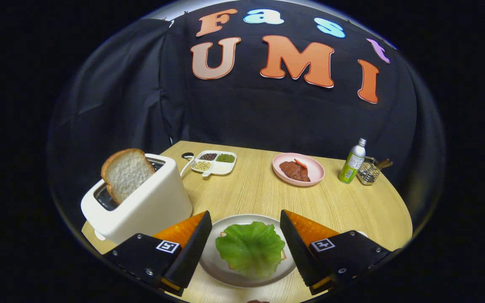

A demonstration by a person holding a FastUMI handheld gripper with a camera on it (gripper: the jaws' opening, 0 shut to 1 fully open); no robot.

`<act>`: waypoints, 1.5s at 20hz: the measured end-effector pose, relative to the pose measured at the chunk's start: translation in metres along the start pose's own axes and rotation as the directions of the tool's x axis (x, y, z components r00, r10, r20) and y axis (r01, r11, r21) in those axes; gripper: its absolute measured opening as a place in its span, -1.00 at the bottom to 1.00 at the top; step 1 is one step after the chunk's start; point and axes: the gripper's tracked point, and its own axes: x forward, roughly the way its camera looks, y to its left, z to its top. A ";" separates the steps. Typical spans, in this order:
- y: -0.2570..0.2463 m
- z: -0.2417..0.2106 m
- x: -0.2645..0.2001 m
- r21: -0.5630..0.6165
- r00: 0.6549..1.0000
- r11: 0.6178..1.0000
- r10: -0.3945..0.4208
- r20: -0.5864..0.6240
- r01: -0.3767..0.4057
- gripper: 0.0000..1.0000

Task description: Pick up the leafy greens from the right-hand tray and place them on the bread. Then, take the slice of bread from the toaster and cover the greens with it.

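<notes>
So the leafy greens (pixel 251 249) are a bright green, ruffled, roundish leaf lying flat on a slice of bread (pixel 283 254), only its pale edges peeking out. Both sit on a round white plate (pixel 242 277) between the fingers of the tool (pixel 246 240), which is spread wide, holding nothing. The second bread slice (pixel 125 173) stands upright, leaning a bit, in the smooth cream toaster (pixel 141 202) on the wood-grain surface (pixel 259 193).

Greens (pixel 251 249) on bread on plate (pixel 217 263); toaster (pixel 141 202) left.
</notes>
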 end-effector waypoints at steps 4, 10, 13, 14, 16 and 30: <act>0.026 0.034 -0.015 -0.022 0.999 1.000 0.018 0.046 -0.017 0.95; 0.063 0.073 -0.032 -0.023 0.994 0.999 0.047 0.098 -0.045 0.95; 0.087 0.083 -0.036 -0.044 0.992 0.997 0.069 0.109 -0.065 0.95; 0.095 0.087 -0.038 -0.046 0.991 0.996 0.078 0.112 -0.074 0.95; 0.110 0.093 -0.040 -0.050 0.990 0.995 0.094 0.109 -0.089 0.95; 0.173 0.074 0.005 -0.097 0.992 0.990 0.099 -0.078 -0.106 0.81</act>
